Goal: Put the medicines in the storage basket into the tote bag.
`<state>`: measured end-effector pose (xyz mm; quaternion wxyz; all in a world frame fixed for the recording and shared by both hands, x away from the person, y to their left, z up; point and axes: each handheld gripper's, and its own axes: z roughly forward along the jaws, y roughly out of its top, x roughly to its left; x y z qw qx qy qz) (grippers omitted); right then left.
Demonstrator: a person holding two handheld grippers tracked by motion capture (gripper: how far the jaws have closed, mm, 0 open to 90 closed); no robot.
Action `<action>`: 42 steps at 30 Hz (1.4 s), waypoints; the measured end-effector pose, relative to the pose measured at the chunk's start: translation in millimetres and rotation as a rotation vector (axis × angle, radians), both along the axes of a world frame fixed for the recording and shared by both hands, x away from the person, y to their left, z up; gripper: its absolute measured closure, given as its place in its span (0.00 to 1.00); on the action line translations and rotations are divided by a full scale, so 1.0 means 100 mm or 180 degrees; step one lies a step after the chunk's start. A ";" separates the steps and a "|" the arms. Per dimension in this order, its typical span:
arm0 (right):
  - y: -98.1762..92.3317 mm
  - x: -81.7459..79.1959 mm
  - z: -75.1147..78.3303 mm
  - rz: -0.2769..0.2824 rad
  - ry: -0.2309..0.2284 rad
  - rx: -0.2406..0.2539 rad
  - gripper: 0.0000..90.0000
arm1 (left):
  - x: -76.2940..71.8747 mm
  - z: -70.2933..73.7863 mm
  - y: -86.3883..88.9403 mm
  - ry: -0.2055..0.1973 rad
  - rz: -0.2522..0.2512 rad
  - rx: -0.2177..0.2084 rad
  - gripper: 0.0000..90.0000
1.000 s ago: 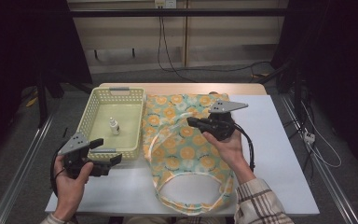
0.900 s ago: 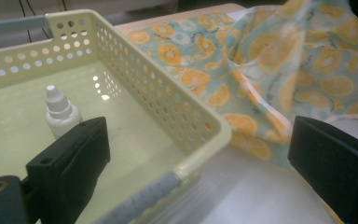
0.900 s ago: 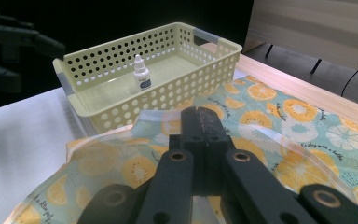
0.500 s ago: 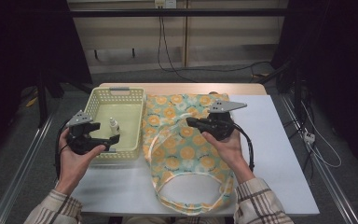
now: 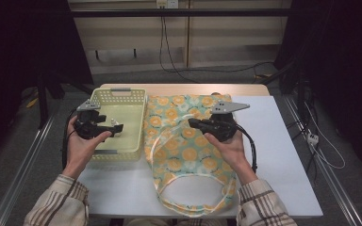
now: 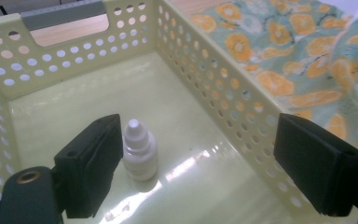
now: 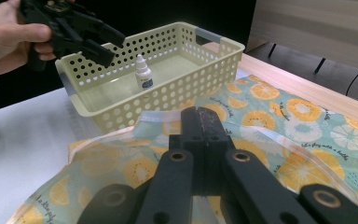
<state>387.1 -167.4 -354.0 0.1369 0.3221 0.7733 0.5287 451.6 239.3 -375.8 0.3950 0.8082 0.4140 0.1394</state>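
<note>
Nearest the front edge of the tabletop [image 5: 122, 188]: two plaid sleeves [image 5: 59, 202] rising from the bottom of the high view, a hand on each gripper.

Right of centre, spread from the front edge back toward the far edge: a fabric bag [image 5: 188, 155] printed with orange slices, its looped handle [image 5: 188, 202] lying at the front. Above the bag's middle: the right gripper [image 5: 194, 123], jaws pressed together, nothing visible between them; seen in the right gripper view as two black jaws closed flat against each other over the bag's cloth [image 7: 279, 140].

Toward the left edge, just beside the bag: a pale yellow perforated basket [image 5: 136, 101], grey handle at its far end. Over the basket's near half: the left gripper [image 5: 114, 128], jaws apart and just having been closing a little. In the left gripper view, between those jaws and standing upright on the basket floor [image 6: 74, 98]: a small white dropper bottle [image 6: 139, 151], close beside the left-hand jaw, touching or not cannot be told, well apart from the right-hand jaw. No pad pressing on it.

Farther off, past the far edge: floor, cables [image 5: 169, 52] and a pale wall panel.
</note>
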 end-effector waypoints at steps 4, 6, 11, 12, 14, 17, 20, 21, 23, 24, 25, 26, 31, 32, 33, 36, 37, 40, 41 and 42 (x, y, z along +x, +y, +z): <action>0.01 0.01 -0.01 0.0007 0.0015 -0.0018 1.00 | 0.11 -0.05 -0.04 0.0104 -0.0032 0.0071 0.27; 0.02 0.01 -0.02 0.0029 0.0012 -0.0027 1.00 | 0.17 -0.08 -0.07 0.0140 -0.0004 0.0139 0.29; 0.05 0.00 -0.03 0.0073 0.0005 -0.0024 1.00 | 0.32 -0.16 -0.06 0.0343 0.0098 0.0203 0.32; 0.05 0.00 -0.03 0.0077 0.0005 -0.0026 1.00 | 0.34 -0.17 -0.06 0.0372 0.0117 0.0207 0.32; 0.04 0.01 -0.03 0.0078 0.0009 -0.0027 1.00 | 0.40 -0.19 -0.05 0.0470 0.0142 0.0264 0.32; 0.05 0.01 -0.03 0.0087 0.0008 -0.0037 1.00 | 0.48 -0.23 -0.05 0.0560 0.0136 0.0332 0.34; 0.04 0.01 -0.03 0.0084 0.0008 -0.0039 1.00 | 0.54 -0.28 -0.06 0.0641 0.0097 0.0430 0.36; 0.04 0.01 -0.04 0.0086 0.0014 -0.0042 1.00 | 0.56 -0.30 -0.06 0.0696 0.0044 0.0454 0.36; 0.04 0.02 -0.04 0.0086 0.0019 -0.0050 1.00 | 0.58 -0.35 -0.07 0.0712 0.0042 0.0526 0.36; 0.04 0.02 -0.04 0.0088 0.0022 -0.0045 1.00 | 0.59 -0.37 -0.07 0.0755 0.0021 0.0531 0.36; 0.04 0.02 -0.04 0.0092 0.0023 -0.0047 1.00 | 0.60 -0.39 -0.07 0.0762 0.0022 0.0541 0.38; 0.05 0.02 -0.04 0.0093 0.0026 -0.0045 1.00 | 0.60 -0.41 -0.07 0.0812 -0.0021 0.0563 0.39; 0.06 0.02 -0.05 0.0109 0.0039 -0.0080 1.00 | 0.62 -0.47 -0.07 0.0872 -0.0068 0.0650 0.51; 0.07 0.02 -0.05 0.0107 0.0038 -0.0091 1.00 | 0.62 -0.48 -0.06 0.0895 -0.0066 0.0663 0.55; 0.07 0.02 -0.06 0.0108 0.0034 -0.0096 1.00 | 0.63 -0.49 -0.04 0.0911 -0.0076 0.0655 0.58; 0.07 0.02 -0.06 0.0119 0.0040 -0.0096 1.00 | 0.64 -0.51 -0.02 0.0953 -0.0075 0.0653 0.63; 0.07 0.02 -0.06 0.0120 0.0042 -0.0102 1.00 | 0.64 -0.50 -0.02 0.0924 -0.0082 0.0677 0.63; 0.07 0.03 -0.07 0.0120 0.0051 -0.0102 1.00 | 0.64 -0.49 -0.03 0.0908 -0.0055 0.0674 0.66; 0.07 0.03 -0.07 0.0120 0.0053 -0.0102 1.00 | 0.63 -0.49 -0.03 0.0903 -0.0047 0.0676 0.66; 0.07 0.03 -0.07 0.0121 0.0055 -0.0103 1.00 | 0.63 -0.48 -0.04 0.0892 -0.0057 0.0694 0.66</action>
